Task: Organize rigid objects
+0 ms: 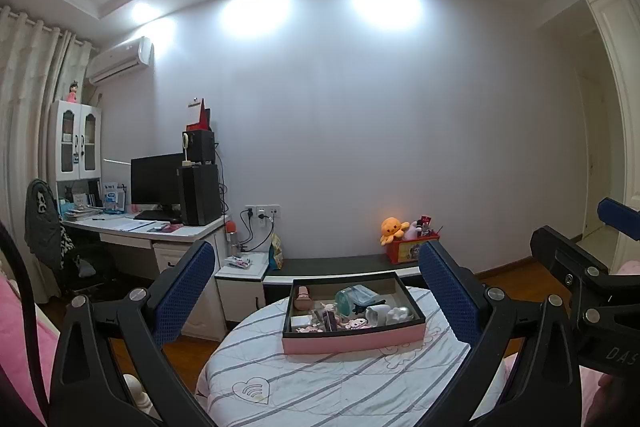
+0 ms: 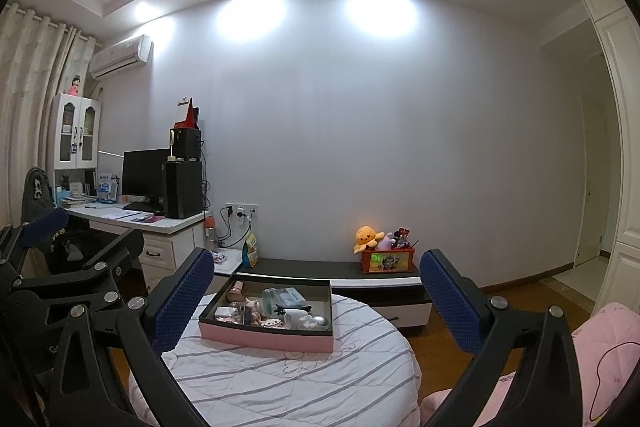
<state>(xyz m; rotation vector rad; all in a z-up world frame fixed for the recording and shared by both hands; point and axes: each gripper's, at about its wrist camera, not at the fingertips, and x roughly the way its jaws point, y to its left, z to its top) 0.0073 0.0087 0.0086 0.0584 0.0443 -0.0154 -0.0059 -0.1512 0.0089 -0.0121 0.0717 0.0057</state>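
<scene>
Left gripper [image 1: 316, 291]: I see the blue pads spread wide, holding nothing, touching nothing
Right gripper [image 2: 316, 297]: same, jaws wide apart and empty; it also shows at 3 o'clock in my left view
Pink tray [image 1: 352, 342]: on the round striped table [image 1: 320, 383], between the left pads at 6 o'clock; at 7 o'clock in my right view
Tray contents: small jumbled items, a teal container [image 1: 356, 297], a white cup [image 1: 376, 314], a silver ball [image 2: 320, 321]; others too small to tell

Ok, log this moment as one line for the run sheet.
phase: approach | left gripper: open, empty | right gripper: open, empty | pink tray: full of small items, on striped round cushion | contact: none
</scene>
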